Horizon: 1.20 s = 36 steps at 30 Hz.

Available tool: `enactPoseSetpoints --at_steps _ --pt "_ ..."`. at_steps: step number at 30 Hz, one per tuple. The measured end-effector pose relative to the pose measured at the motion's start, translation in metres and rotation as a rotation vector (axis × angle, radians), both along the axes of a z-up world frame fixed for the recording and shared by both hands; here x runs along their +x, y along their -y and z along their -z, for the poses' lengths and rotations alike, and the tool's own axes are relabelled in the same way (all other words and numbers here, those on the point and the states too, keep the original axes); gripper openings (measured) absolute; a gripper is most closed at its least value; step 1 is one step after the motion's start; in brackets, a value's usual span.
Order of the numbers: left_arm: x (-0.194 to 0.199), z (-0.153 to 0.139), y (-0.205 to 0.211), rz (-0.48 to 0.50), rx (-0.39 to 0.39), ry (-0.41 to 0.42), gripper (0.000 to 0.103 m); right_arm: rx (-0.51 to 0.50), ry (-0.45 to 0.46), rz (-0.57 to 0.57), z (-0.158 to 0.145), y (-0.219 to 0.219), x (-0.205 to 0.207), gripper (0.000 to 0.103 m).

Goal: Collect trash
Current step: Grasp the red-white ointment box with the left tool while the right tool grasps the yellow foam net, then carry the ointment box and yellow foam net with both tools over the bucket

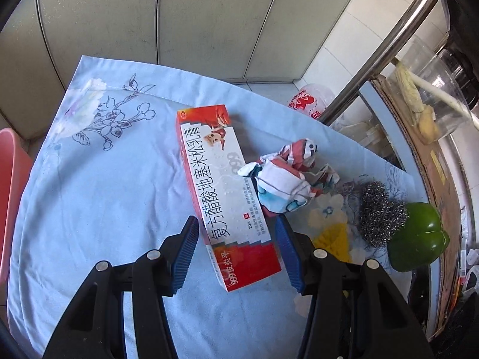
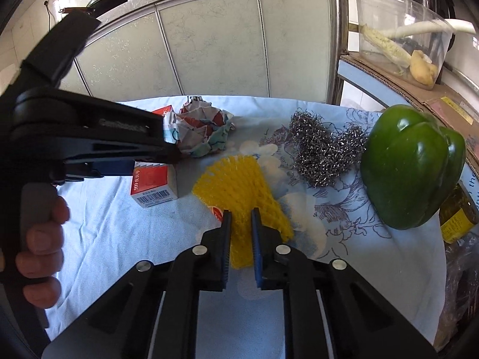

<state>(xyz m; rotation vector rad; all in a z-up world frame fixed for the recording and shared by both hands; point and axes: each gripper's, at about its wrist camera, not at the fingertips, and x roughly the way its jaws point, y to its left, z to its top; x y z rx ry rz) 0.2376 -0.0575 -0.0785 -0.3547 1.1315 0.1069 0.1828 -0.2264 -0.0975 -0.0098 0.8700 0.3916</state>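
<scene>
The left hand-held gripper [image 1: 236, 245] is spread wide astride the red-and-white medicine box [image 1: 223, 191], which lies flat on the cloth-covered table [image 1: 98, 197]. A crumpled paper ball [image 1: 284, 179] is seen touching the box's far side. The right hand-held gripper [image 2: 241, 230] is closed narrowly on the yellow foam fruit net [image 2: 239, 185], near the steel wool scourer [image 2: 323, 149] and green bell pepper [image 2: 413, 167].

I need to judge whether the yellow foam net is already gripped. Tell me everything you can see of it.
The foam net is a bright yellow mesh sleeve, soft-looking, flattened into a rough wedge. It lies on the blue floral cloth, between the red box and the steel wool. Its near end sits between the right gripper's blue pads, which are close together on it. A small red sticker shows at its left edge.
</scene>
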Motion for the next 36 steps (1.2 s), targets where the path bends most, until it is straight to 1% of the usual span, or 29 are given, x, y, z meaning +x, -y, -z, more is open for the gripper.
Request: enactPoseSetpoints --at_steps 2,4,5,6,11,14,18,21,25,28,30,34,36 --pt "0.0 0.002 0.002 -0.002 0.011 -0.001 0.052 0.004 -0.001 0.0 0.0 0.001 0.0 0.013" --pt "-0.003 0.001 0.004 0.0 0.043 0.011 0.052 0.006 0.003 0.001 0.0 0.002 0.001 0.013" --pt "-0.005 0.001 0.003 0.003 0.052 0.022 0.051 0.008 0.008 0.003 -0.001 0.002 -0.001 0.013" --pt "-0.007 0.0 0.002 0.01 0.058 0.031 0.047 0.01 0.01 0.002 -0.001 0.003 -0.001 0.013" --pt "-0.022 -0.003 -0.011 0.03 0.071 0.046 0.044 0.017 0.01 -0.008 -0.003 0.003 -0.005 0.013" --pt "-0.041 -0.005 -0.024 0.046 0.074 0.056 0.043 0.031 0.005 -0.016 -0.004 0.003 -0.005 0.013" --pt "-0.074 -0.01 -0.037 0.106 0.133 0.082 0.043 0.045 -0.006 -0.047 -0.004 0.0 -0.005 0.013" --pt "-0.101 -0.008 -0.047 0.137 0.164 0.083 0.043 0.048 -0.007 -0.079 -0.004 -0.006 -0.008 0.013" --pt "-0.132 -0.009 -0.065 0.156 0.136 0.08 0.043 0.096 -0.043 -0.139 -0.005 -0.011 -0.012 0.013" --pt "-0.149 -0.012 -0.075 0.168 0.144 0.088 0.043 0.088 -0.055 -0.152 -0.004 -0.019 -0.015 0.013" --pt "-0.161 -0.012 -0.081 0.174 0.154 0.089 0.043 0.06 -0.044 -0.144 -0.007 -0.025 -0.022 0.013" --pt "-0.175 -0.01 -0.089 0.187 0.162 0.086 0.043 0.045 -0.04 -0.162 -0.017 -0.043 -0.048 0.013" --pt "-0.181 -0.009 -0.092 0.195 0.17 0.087 0.043 0.053 -0.056 -0.155 -0.019 -0.048 -0.058 0.013"
